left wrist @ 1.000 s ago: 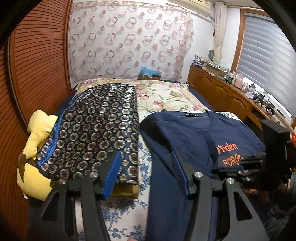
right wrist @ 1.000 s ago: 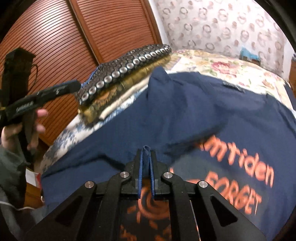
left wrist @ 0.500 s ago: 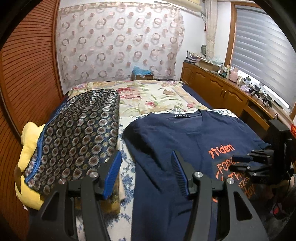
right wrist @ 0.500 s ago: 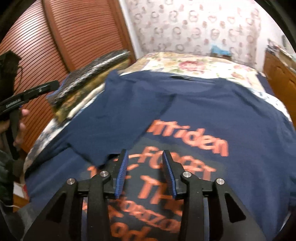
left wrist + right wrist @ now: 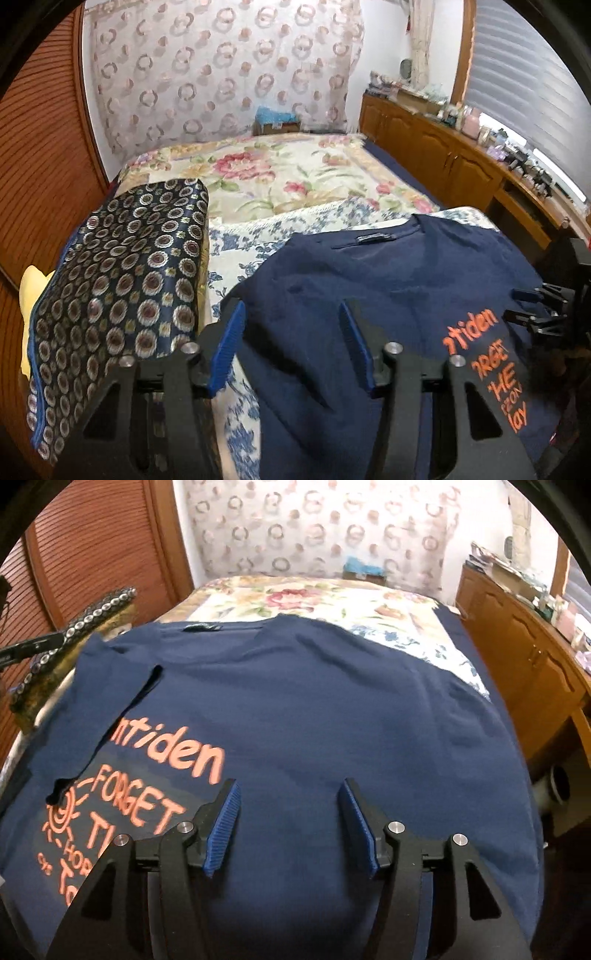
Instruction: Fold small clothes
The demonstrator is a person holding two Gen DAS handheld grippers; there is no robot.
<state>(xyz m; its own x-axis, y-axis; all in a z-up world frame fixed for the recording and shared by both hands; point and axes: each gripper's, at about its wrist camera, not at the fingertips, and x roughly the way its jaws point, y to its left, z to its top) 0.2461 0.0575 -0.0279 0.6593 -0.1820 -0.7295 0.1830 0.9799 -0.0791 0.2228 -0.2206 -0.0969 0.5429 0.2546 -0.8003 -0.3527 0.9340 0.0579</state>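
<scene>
Left hand-held gripper (image 5: 291, 343): jaws spread wide with nothing between them, seen at the bottom of the left wrist view, above the left edge of the shirt; whether it touches the cloth cannot be told.
Left blue pads (image 5: 226, 349): ribbed, angled outward, one on each finger.
Right hand-held gripper (image 5: 291, 825): jaws likewise wide apart and holding nothing, at the bottom centre of the right wrist view, over the lower middle of the shirt.
Right hand-held gripper, other view: it shows at the right edge of the left wrist view, dark and partly cut off.
Navy T-shirt (image 5: 314, 709): lies flat on the bed, front up, filling the middle of the right wrist view; its collar with a small label points toward the top of the frame.
Folded sleeve (image 5: 110, 686): at the left of the right wrist view, laid inward over the chest and covering the start of the printed words.
Orange print (image 5: 147, 786): lettering and a small sun, lower left of the right wrist view.
Bed (image 5: 280, 177): floral cover in the upper middle of the left wrist view, with a blue-and-white flowered cloth just beside the shirt.
Patterned dark fabric (image 5: 122, 280): a folded piece with round motifs, left of the left wrist view, beside the shirt and apart from it.
Yellow item (image 5: 31, 288): peeks out under that fabric at the far left.
Wooden cabinets (image 5: 443, 155): along the right side of the frame, cluttered on top.
</scene>
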